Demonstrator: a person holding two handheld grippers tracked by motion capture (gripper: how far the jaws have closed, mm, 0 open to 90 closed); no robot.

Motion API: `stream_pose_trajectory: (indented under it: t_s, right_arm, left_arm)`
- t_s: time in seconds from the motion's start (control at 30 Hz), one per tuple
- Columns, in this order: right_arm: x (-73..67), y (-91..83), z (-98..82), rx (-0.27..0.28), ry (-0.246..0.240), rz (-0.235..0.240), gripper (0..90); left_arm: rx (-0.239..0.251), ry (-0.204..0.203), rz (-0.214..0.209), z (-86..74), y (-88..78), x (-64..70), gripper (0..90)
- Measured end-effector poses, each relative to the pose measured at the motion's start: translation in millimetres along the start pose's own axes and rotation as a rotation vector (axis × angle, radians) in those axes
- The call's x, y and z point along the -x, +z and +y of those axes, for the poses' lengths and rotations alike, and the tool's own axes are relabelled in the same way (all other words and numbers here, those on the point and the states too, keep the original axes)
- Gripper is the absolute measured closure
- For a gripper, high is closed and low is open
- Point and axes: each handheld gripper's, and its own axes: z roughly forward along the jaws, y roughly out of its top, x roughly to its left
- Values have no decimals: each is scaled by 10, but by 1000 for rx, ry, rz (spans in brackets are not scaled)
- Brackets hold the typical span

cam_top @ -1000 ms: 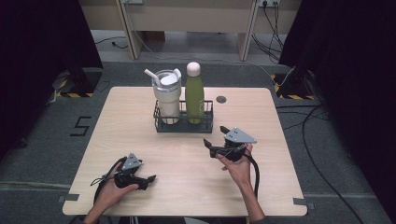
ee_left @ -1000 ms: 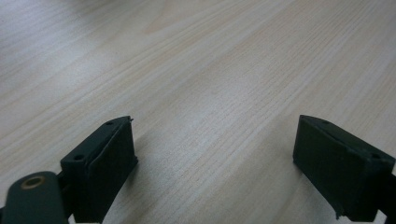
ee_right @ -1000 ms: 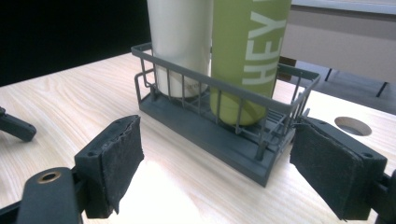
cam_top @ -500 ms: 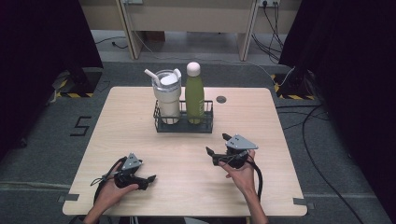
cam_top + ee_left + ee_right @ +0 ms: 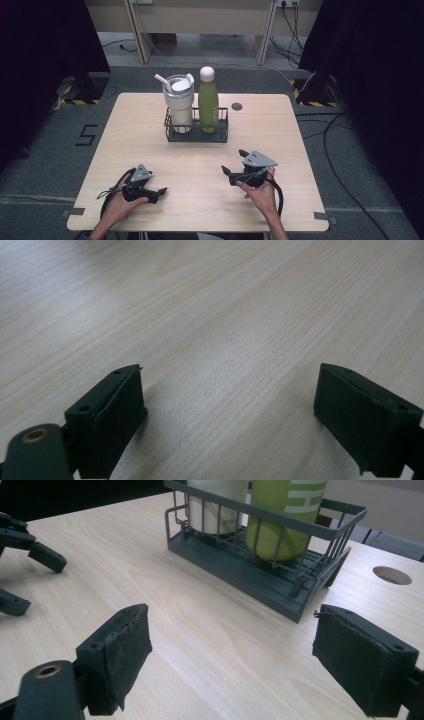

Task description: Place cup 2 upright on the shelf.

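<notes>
Item: wire basket (image 5: 196, 131), dark grey, at the 12 o'clock side of the bench (image 5: 125, 145), centred.

Contents: white tumbler (image 5: 179, 102) with lid and straw at its 9 o'clock end; green bottle (image 5: 208, 100) with white cap at its 3 o'clock end. Both upright, long axes vertical. Basket's long axis runs 9 to 3 o'clock.

Handling, as judged: basket stiff, light itself, heavier if the vessels are filled. Bottle smooth, likely slippery; take the basket by its top rail or the bottle at its neck.

Right tongs (image 5: 235, 162): at 5 o'clock, jaws have just been opening, moderately apart, empty, facing the basket.

Left tongs (image 5: 161, 191): at 7 o'clock, wide, empty, low over the bench.
</notes>
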Motion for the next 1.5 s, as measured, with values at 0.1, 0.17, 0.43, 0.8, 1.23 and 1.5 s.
stream_pose_trajectory:
  t_s: [0.1,0.17,0.43,0.8,1.23,1.5]
  right_arm:
    - [-25,-25,-7,-2,3,8,151]
    - [-39,-40,-24,3,-4,5,151]
    - [-56,-91,-131,-16,3,-2,150]
    - [-90,-133,-233,-56,4,-4,151]
    - [-138,-172,-294,-79,-3,-2,151]
    - [-144,-196,-380,-119,-13,-22,152]
  left_arm:
    - [0,0,0,0,0,0,119]
    - [0,0,0,0,0,0,120]
    - [0,0,0,0,0,0,120]
    - [0,0,0,0,0,0,120]
    - [0,0,0,0,0,0,120]
    - [1,0,0,0,0,0,120]
